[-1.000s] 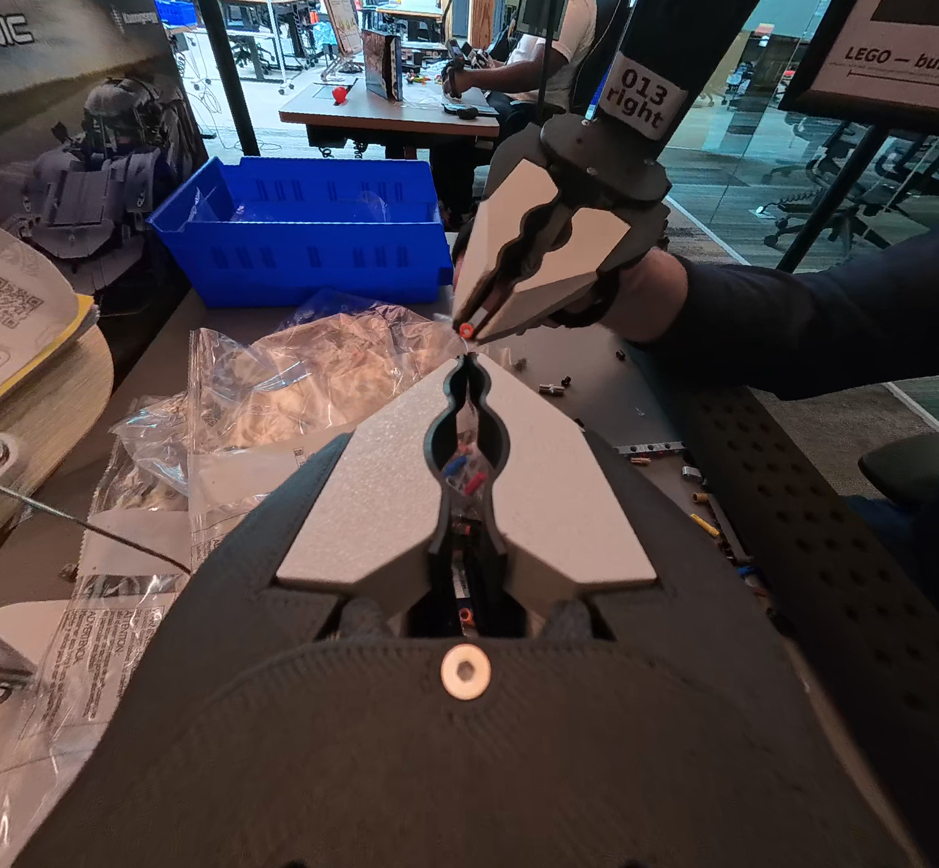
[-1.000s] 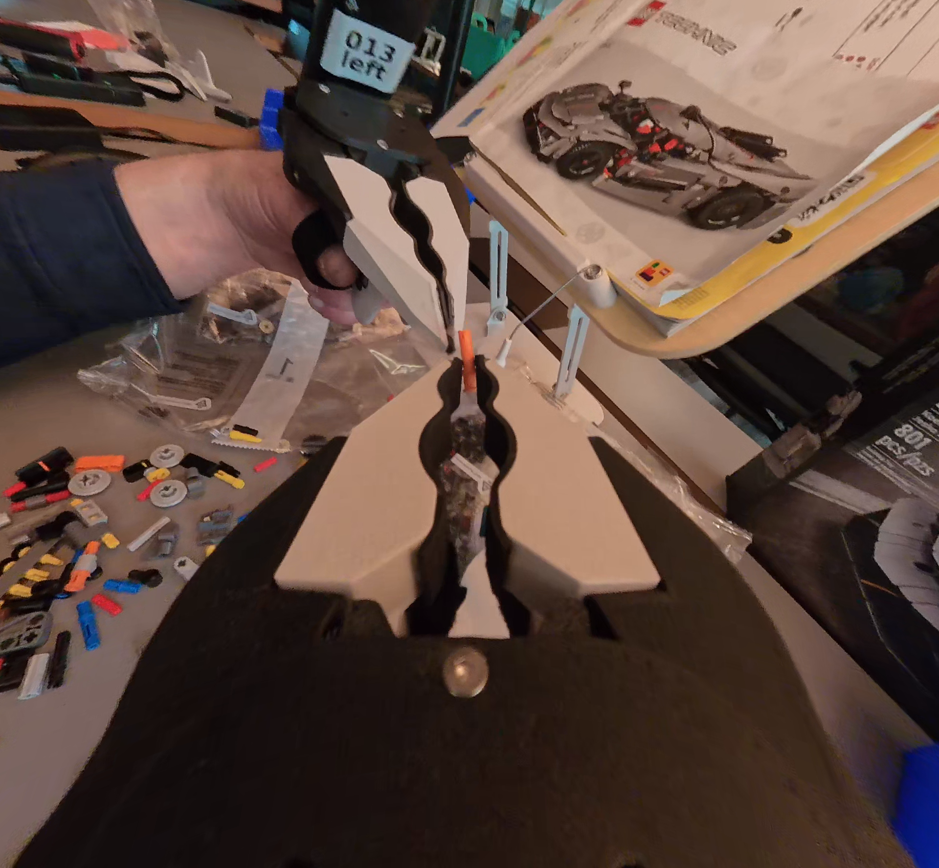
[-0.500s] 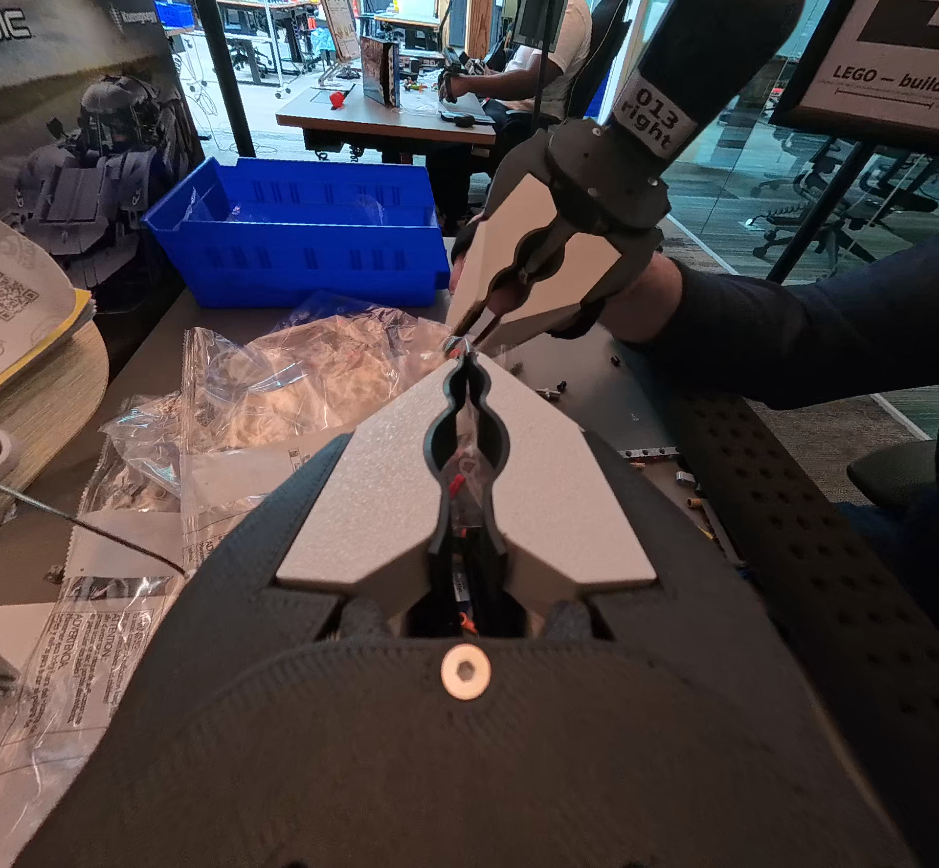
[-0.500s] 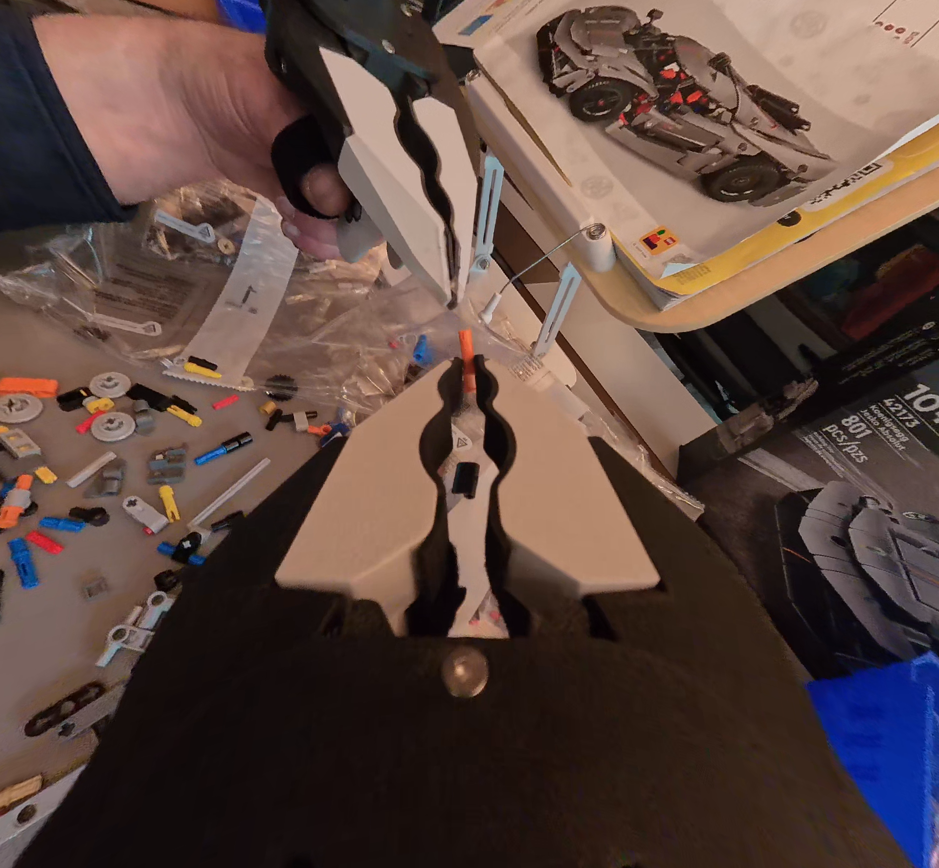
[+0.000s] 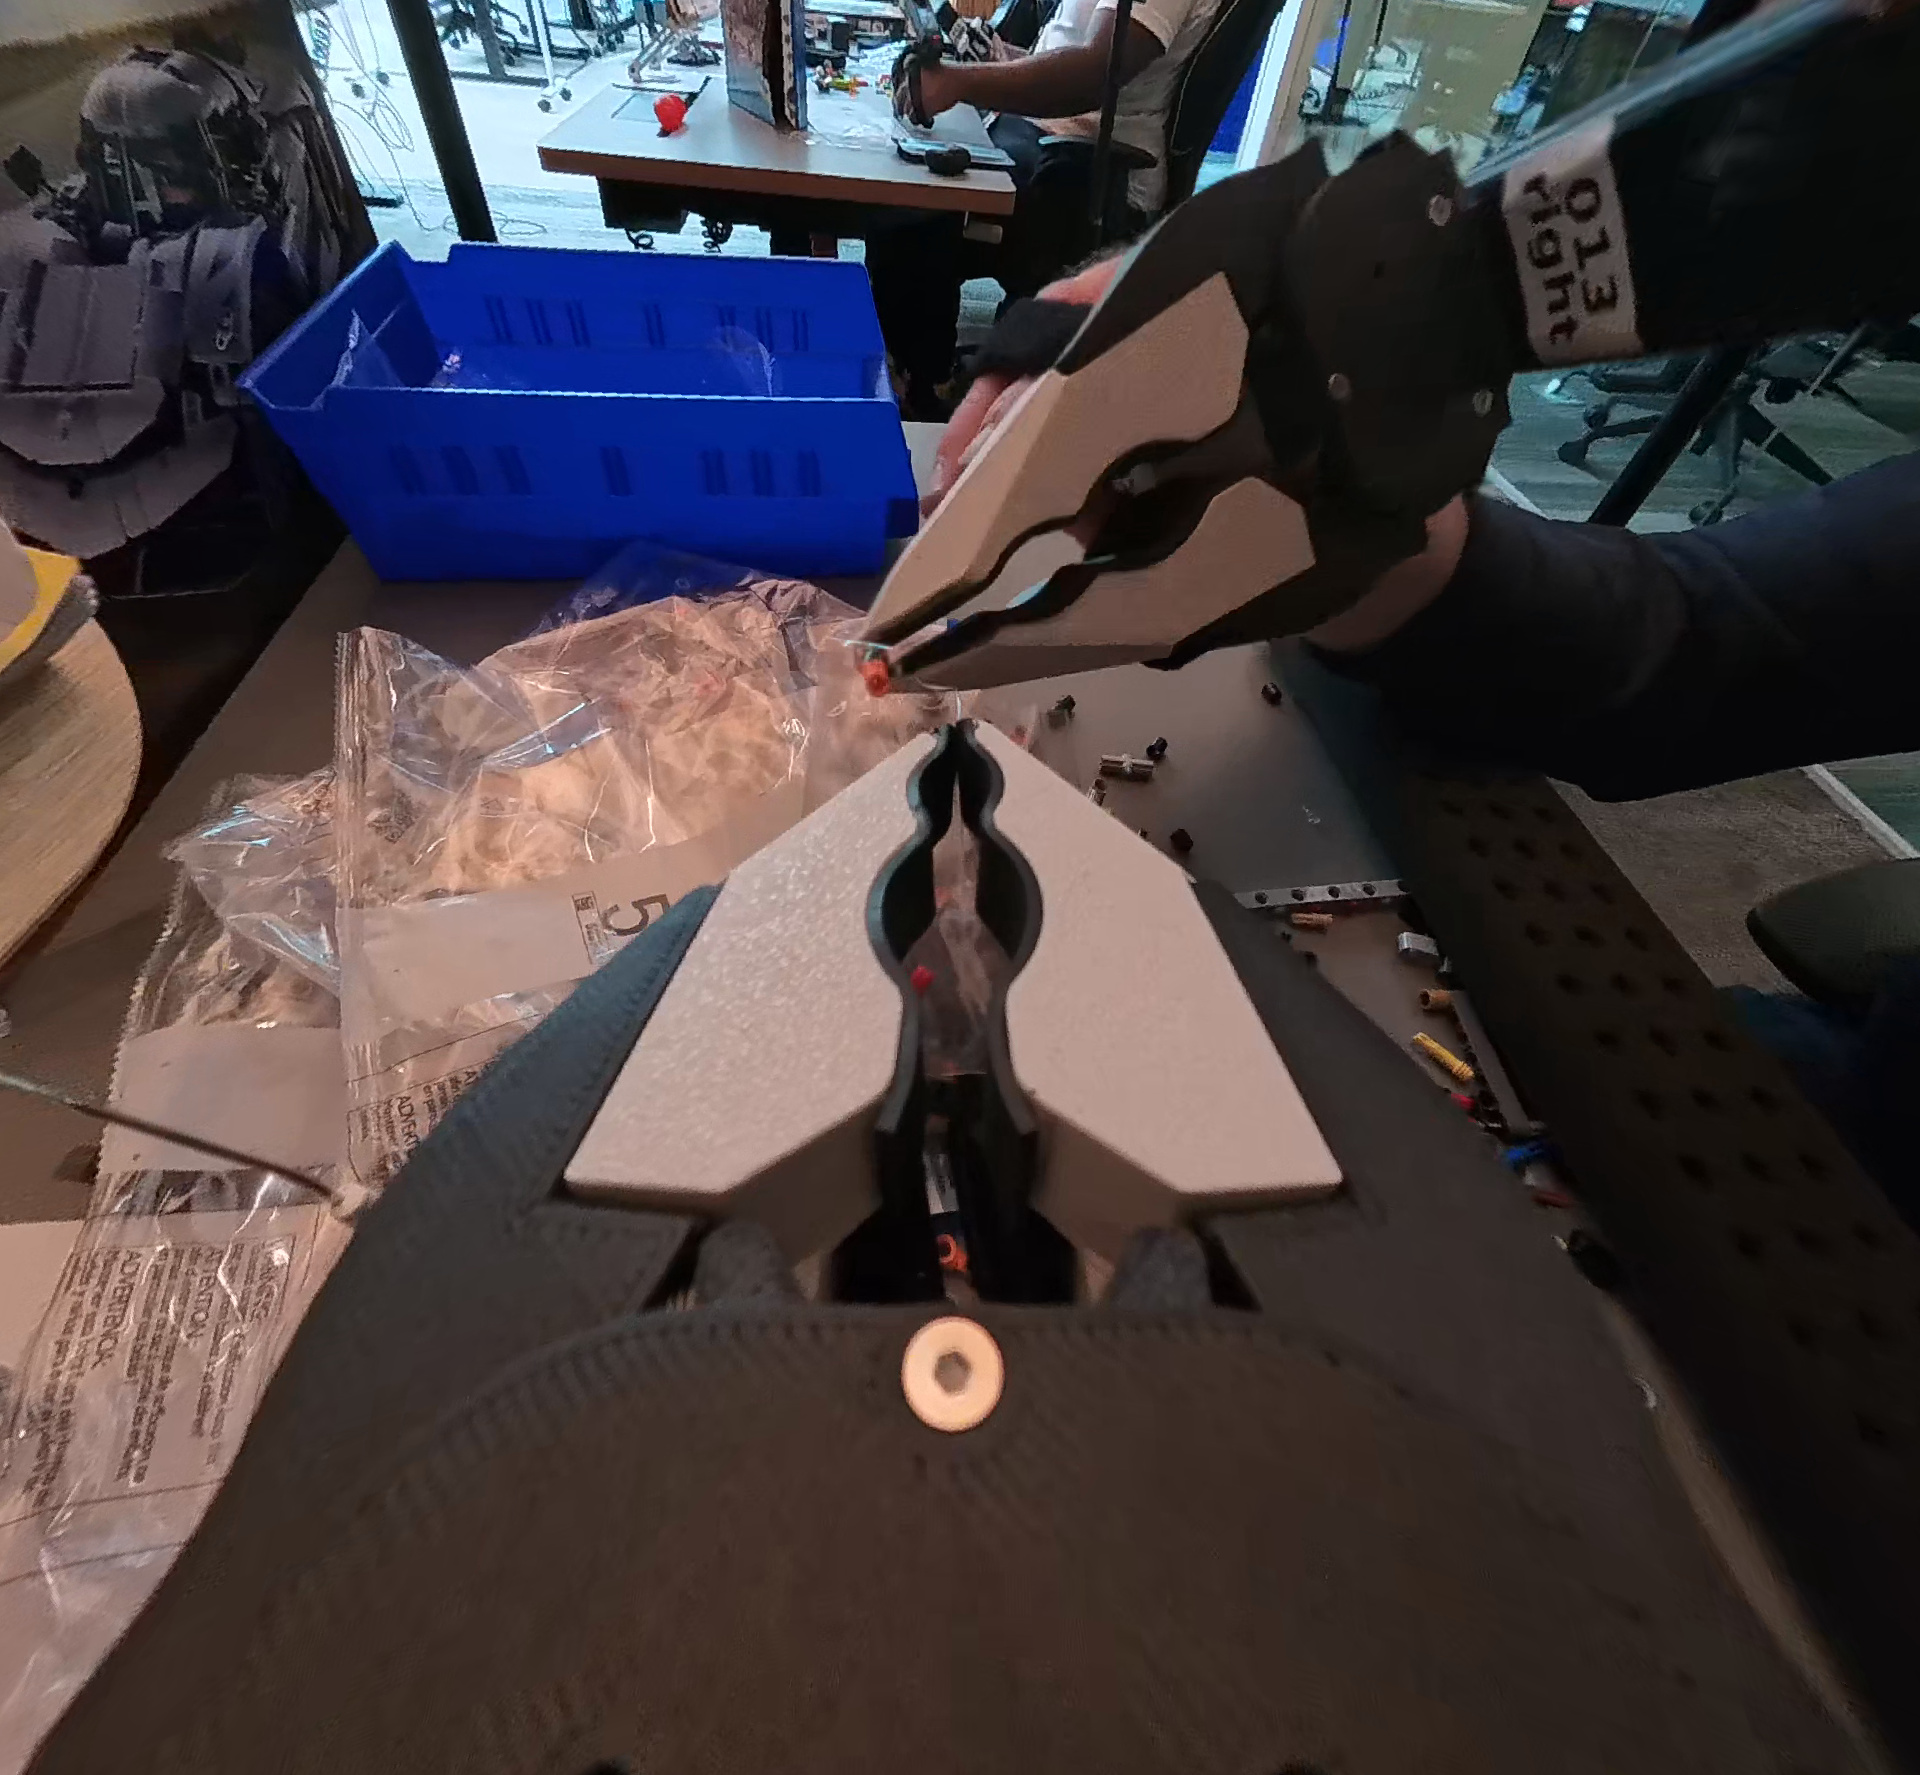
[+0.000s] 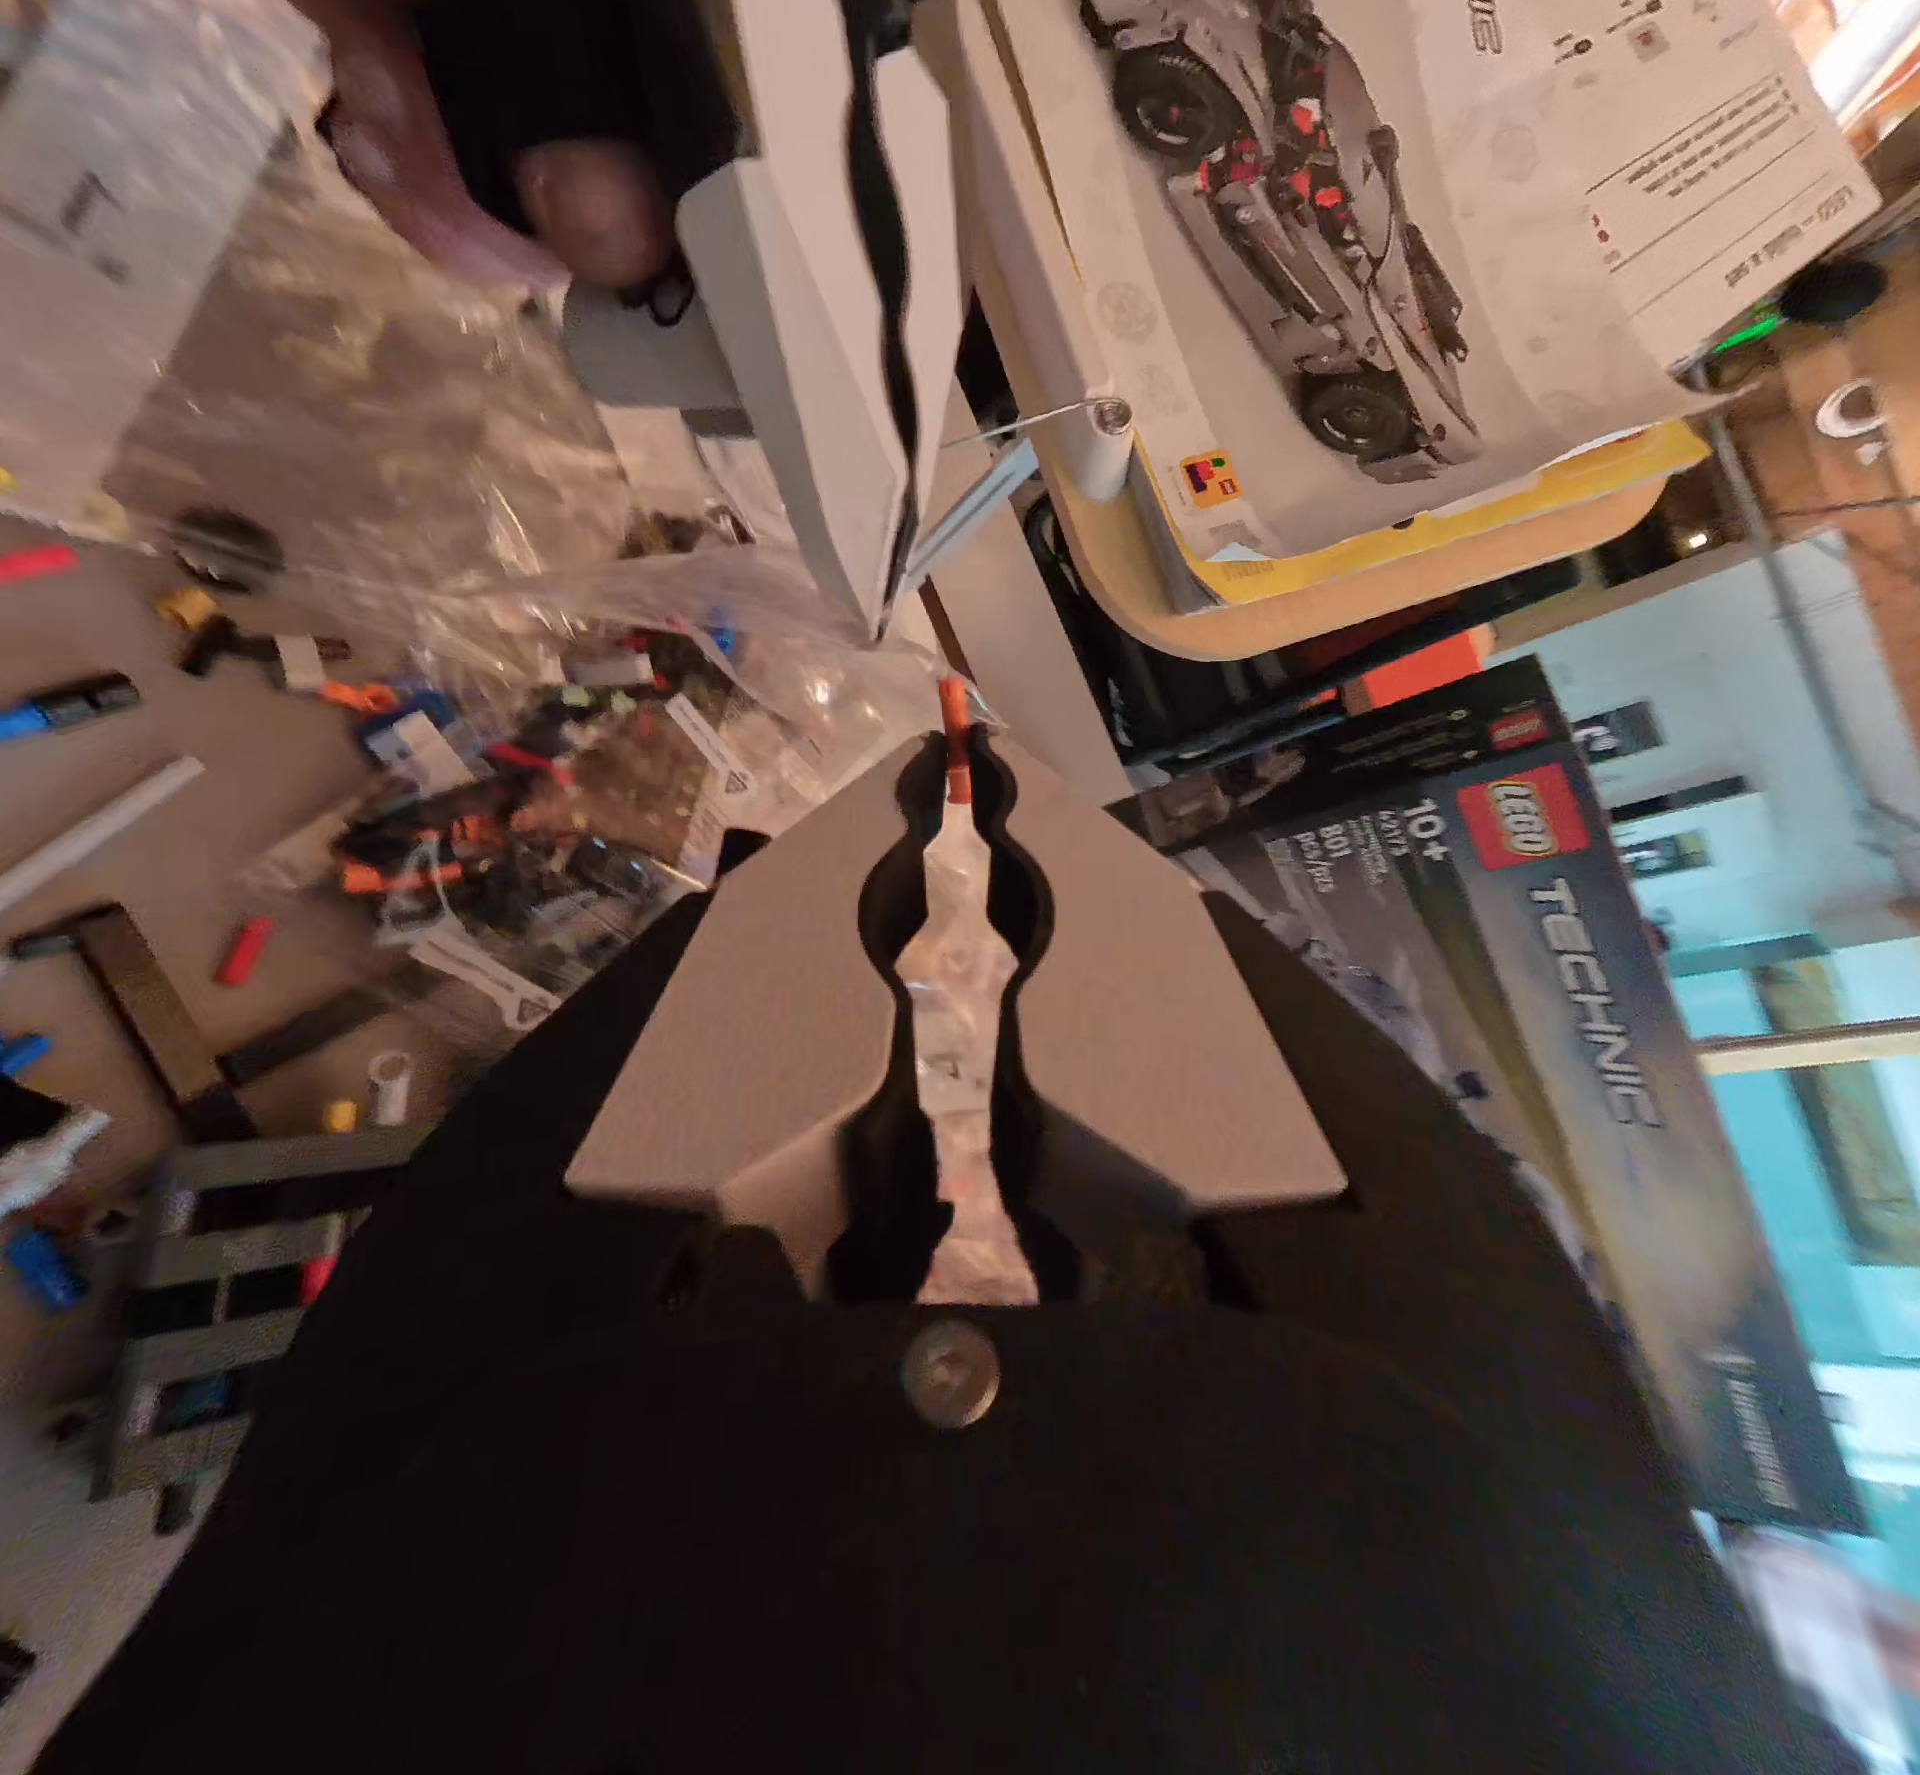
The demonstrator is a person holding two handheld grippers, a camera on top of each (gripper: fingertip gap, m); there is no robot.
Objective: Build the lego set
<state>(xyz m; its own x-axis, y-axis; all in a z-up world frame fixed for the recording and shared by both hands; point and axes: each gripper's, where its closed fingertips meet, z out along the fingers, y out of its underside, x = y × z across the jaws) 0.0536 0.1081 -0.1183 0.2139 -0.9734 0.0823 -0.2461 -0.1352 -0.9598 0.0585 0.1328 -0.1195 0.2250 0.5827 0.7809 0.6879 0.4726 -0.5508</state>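
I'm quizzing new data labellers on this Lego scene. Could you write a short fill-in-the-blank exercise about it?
1. The right gripper pinches a small ____ Lego pin.
2. The ____ plastic bin sits behind the clear plastic bags.
3. The left gripper is ____ on a clear bag.

Missing: orange; blue; shut

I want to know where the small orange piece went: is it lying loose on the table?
No: the orange piece is pinched between the closed fingertips of the right gripper, above the table.
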